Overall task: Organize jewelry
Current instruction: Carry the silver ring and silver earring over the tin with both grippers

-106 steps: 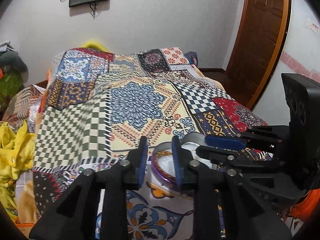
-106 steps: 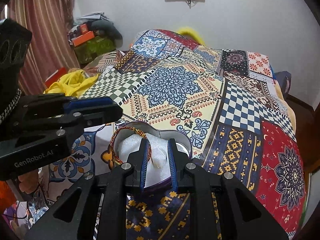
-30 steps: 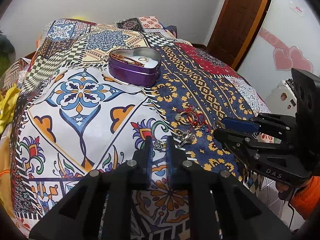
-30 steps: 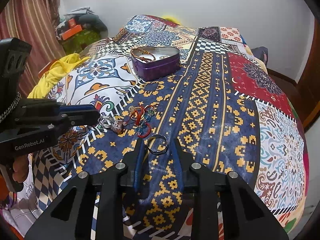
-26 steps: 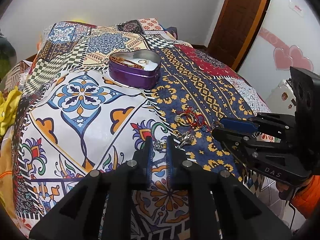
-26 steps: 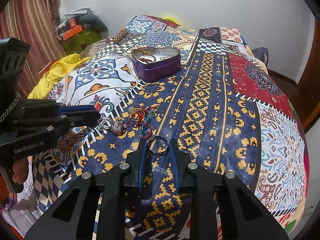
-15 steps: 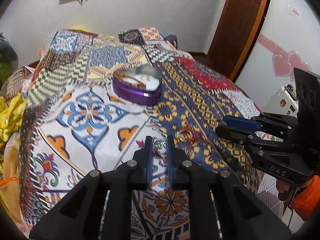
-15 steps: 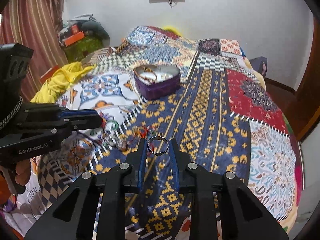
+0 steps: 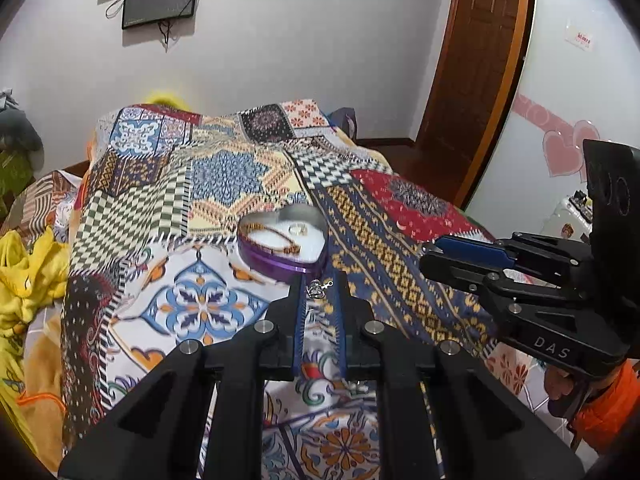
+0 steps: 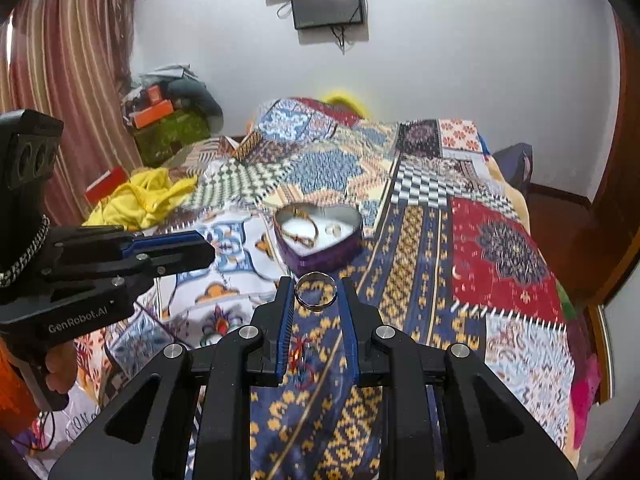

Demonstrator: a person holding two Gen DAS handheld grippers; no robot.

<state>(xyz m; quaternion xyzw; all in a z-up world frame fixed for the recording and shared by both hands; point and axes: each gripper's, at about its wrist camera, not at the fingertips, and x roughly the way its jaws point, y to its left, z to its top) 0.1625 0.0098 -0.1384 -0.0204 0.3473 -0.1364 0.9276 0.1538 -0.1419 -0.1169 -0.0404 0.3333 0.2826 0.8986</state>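
A bed under a patchwork cover, with jewelry on it.

The cover has many printed panels: green-and-white checks, blue stars, a red panel with a dark medallion, and a dark blue strip with yellow marks. Near the middle stands a purple heart-shaped tin, open, with white lining; a bangle and a small ring lie inside. Nearer the cameras, a blurred heap of red jewelry lies on the blue strip. A yellow cloth lies crumpled at the bed's edge.
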